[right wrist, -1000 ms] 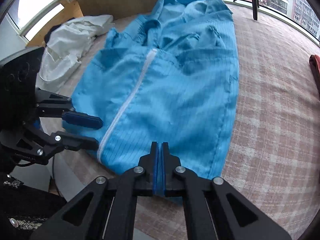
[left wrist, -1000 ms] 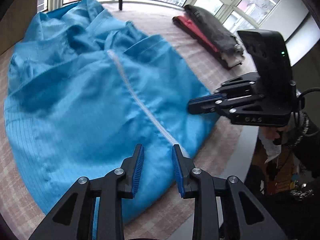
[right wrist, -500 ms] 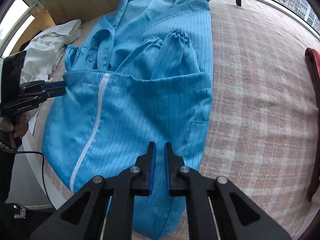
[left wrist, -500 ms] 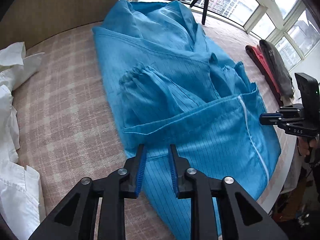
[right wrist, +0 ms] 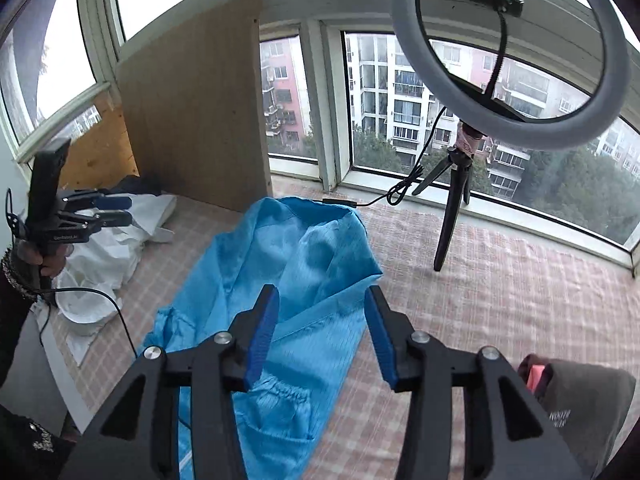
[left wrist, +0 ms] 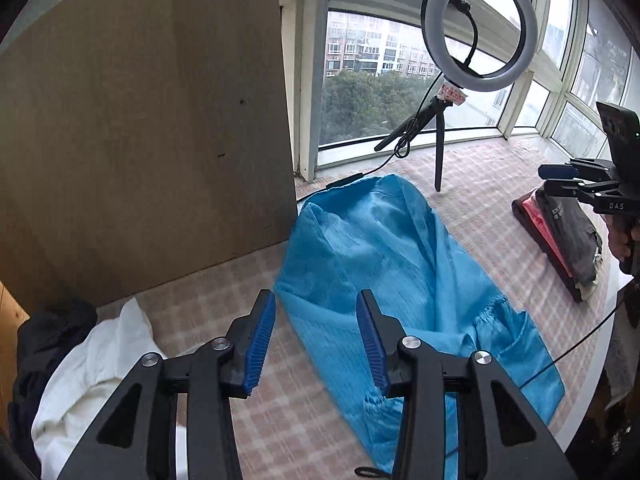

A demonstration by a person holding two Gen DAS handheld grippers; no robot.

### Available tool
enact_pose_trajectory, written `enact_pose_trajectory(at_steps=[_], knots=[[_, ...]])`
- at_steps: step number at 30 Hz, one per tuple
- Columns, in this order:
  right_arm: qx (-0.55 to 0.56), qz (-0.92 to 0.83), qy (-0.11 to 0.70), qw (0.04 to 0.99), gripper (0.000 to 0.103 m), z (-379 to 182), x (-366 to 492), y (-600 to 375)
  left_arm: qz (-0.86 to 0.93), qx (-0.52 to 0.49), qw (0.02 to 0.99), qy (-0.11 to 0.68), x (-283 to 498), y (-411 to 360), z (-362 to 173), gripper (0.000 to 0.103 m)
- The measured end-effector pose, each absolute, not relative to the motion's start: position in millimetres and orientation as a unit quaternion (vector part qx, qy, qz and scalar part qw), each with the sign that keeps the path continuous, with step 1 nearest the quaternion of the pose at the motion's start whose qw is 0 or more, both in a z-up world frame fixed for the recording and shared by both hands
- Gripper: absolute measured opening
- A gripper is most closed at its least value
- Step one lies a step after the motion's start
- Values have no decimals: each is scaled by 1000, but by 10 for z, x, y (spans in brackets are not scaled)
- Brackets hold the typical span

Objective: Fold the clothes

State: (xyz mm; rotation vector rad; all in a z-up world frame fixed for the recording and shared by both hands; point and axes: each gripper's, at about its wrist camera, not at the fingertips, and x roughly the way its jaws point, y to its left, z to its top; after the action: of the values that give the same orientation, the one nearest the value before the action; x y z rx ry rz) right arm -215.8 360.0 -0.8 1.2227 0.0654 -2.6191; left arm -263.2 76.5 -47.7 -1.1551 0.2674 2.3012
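Note:
A blue striped zip garment lies lengthwise on the pink checked surface, its elastic-cuffed sleeves laid over the body. It also shows in the right wrist view. My left gripper is open and empty, raised above the garment's left edge. My right gripper is open and empty, raised above the garment's right edge. The left gripper also shows at the left of the right wrist view. The right gripper shows at the right of the left wrist view.
A ring light on a black tripod stands at the far end by the windows, with its cable trailing. White clothes lie to the left by a wooden panel. Folded red and dark clothes lie to the right.
Both grippers have opened wide and lifted from the garment's near end. Both views have tilted up from the garment to the far end and the windows.

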Motion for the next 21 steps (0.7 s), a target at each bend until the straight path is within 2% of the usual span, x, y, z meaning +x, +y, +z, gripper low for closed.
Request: enact_pose_trajectory(at_steps=[11,13,16,21], knots=[[514,-844,77,130,44,-1295,-3763,3590,803,-502,275,167,-3747,1366,-1547,42],[518,-840,76,141,44,-1388,-3880,3611,792,-514,279,176,-3837,1408,-1687,43],[522,-835,77,157,49,-1488,-4038,3622,782,-526,286,174,-3920,1439,-1809,51],[525,-825,67,200,50,-1586,-4169,3584,788,-513,300,162,-3897,1427,-1847,51]])
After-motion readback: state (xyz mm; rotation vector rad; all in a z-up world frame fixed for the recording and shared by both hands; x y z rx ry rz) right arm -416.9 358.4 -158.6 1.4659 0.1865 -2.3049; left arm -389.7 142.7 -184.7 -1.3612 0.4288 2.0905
